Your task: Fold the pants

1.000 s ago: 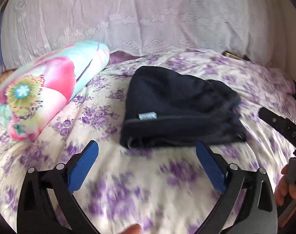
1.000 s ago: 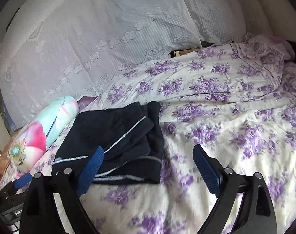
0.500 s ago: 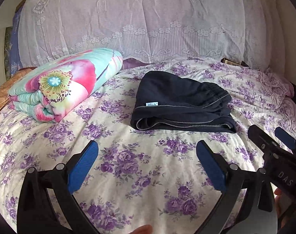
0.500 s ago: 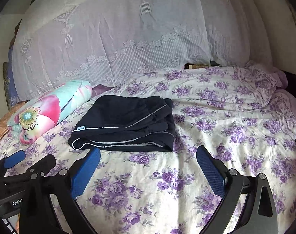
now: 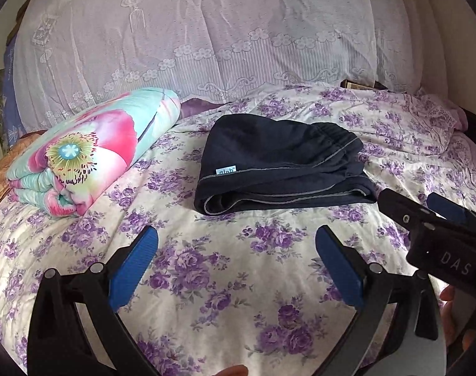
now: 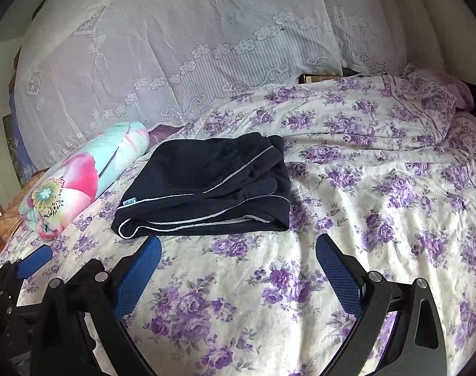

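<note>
Nearest, the left gripper (image 5: 236, 247) and the right gripper (image 6: 238, 260) hover level above the bed with the purple-flowered white sheet (image 6: 379, 206), blue-padded jaws spread wide apart, gripping nothing. The right gripper's body is cut off at 4 o'clock in the left view. Beyond, at 12 o'clock, the folded navy pants with grey piping (image 5: 278, 163) lie flat on the sheet. At 10 o'clock sits a rolled pink-and-teal floral quilt (image 5: 90, 153). Farthest, a white lace curtain (image 5: 206, 31) hides whatever is behind.
</note>
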